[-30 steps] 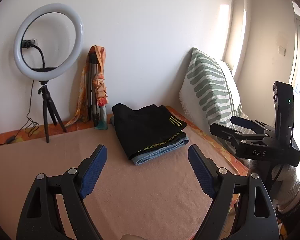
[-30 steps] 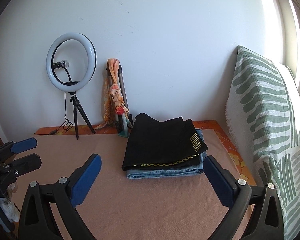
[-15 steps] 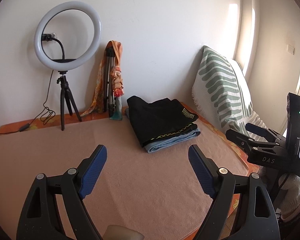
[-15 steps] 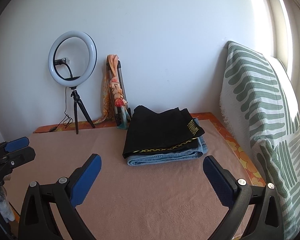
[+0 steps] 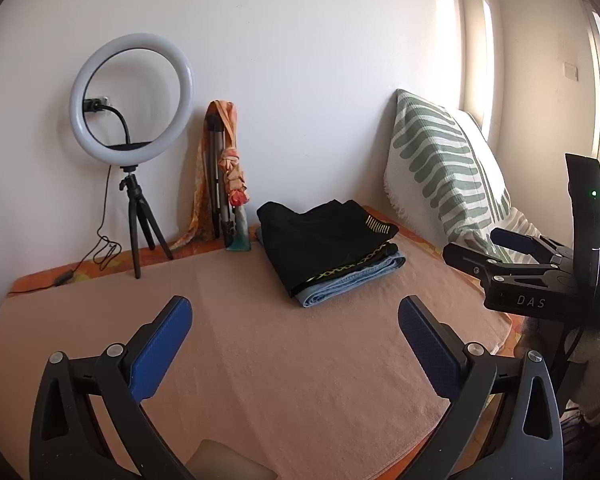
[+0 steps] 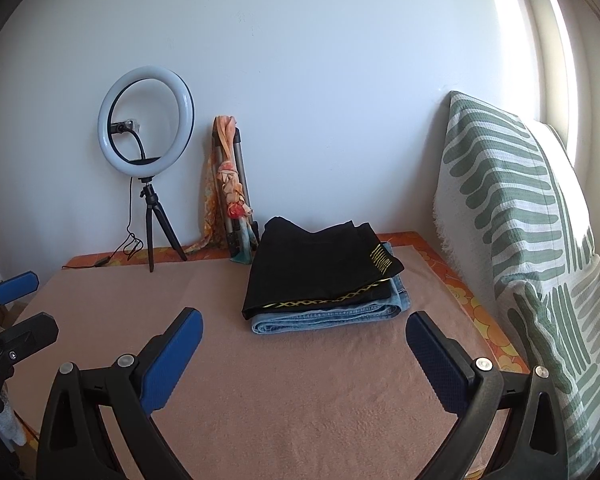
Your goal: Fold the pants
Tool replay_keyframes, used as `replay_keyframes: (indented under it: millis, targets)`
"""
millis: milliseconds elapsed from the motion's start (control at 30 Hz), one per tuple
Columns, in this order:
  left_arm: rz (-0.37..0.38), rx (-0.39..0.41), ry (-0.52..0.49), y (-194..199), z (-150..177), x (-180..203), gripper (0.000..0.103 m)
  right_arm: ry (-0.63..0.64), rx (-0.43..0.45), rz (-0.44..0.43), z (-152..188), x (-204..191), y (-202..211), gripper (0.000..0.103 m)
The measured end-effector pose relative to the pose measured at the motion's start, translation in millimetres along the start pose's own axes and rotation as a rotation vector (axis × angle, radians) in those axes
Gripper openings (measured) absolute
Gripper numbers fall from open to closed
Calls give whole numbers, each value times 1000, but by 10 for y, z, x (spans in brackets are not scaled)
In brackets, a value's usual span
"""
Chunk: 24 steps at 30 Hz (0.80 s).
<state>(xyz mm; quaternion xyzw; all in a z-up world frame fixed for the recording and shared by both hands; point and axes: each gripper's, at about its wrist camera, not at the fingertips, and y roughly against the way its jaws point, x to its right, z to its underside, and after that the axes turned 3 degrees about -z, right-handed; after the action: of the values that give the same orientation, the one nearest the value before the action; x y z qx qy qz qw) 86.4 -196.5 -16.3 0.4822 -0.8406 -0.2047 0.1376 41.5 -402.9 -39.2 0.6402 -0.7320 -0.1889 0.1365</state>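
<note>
**Both tools hanging wide over a finished-looking stack**

Nearest the cameras, the left tool point(image 5: 294, 318) and the right tool point(image 6: 304, 330) are hovering spread wide, gripping nothing and touching nothing, above the peach cloth on the desk point(image 6: 260, 400). Farther in, toward the desk's far right corner, black pants point(image 6: 316, 270) are lying folded atop folded blue jeans point(image 6: 332, 314), long side running along the desk's far edge. The stack is sitting ahead of both tools, with the right one seemingly nearer; the folding looks complete.
</note>
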Motion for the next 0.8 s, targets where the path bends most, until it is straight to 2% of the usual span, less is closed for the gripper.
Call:
replay_keyframes:
  millis: [233,800]
  targets:
    - [10,-24,-2,-32,41,38,103,7,1,5,37,-15,-7,103]
    - [2,-22,-18,-69,67,99,103,-4,11,5,49,-9,-3,103]
